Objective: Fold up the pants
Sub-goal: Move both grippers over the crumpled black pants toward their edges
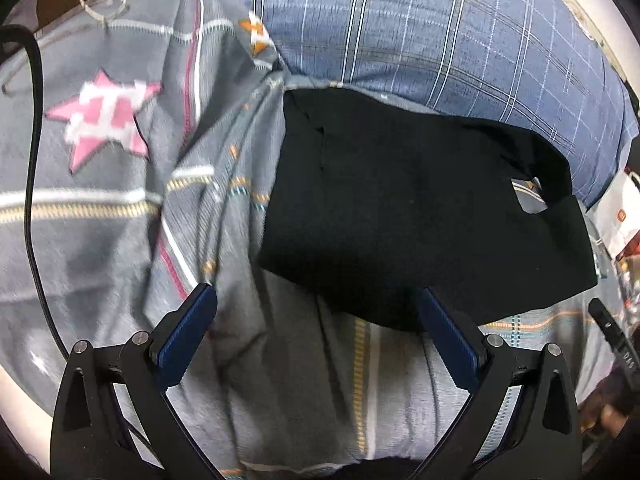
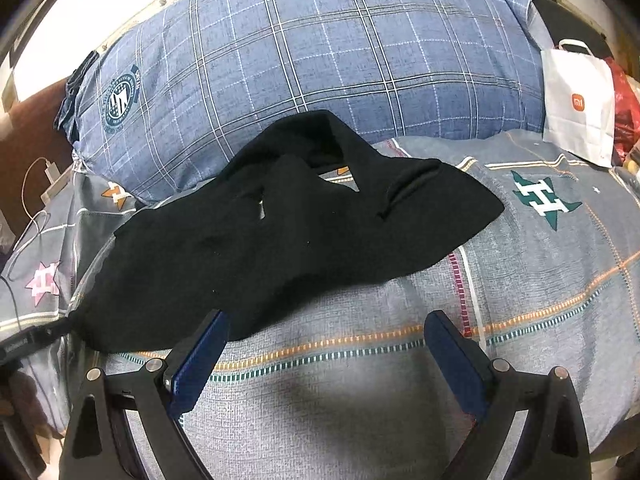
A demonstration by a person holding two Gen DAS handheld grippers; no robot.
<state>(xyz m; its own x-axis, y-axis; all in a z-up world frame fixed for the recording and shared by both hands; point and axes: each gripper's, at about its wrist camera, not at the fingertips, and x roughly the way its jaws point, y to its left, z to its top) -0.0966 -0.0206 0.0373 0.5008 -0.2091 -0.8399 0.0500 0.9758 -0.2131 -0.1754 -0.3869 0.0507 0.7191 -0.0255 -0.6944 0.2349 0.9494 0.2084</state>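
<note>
Black pants [image 1: 400, 216] lie folded in a loose heap on the grey patterned bedspread [image 1: 304, 392], just in front of a blue plaid pillow [image 1: 440, 40]. They also show in the right wrist view [image 2: 280, 232], with small gaps where the cloth bunches. My left gripper [image 1: 316, 304] is open and empty, hovering just before the pants' near edge. My right gripper [image 2: 326, 324] is open and empty, its left finger [image 2: 200, 360] close to the pants' near left edge.
A white paper bag [image 2: 576, 108] and red items stand at the bed's far right. A white charger cable [image 2: 36, 200] and a black cable [image 1: 32, 184] lie at the left. The other gripper's tip [image 1: 612, 336] shows at the right edge.
</note>
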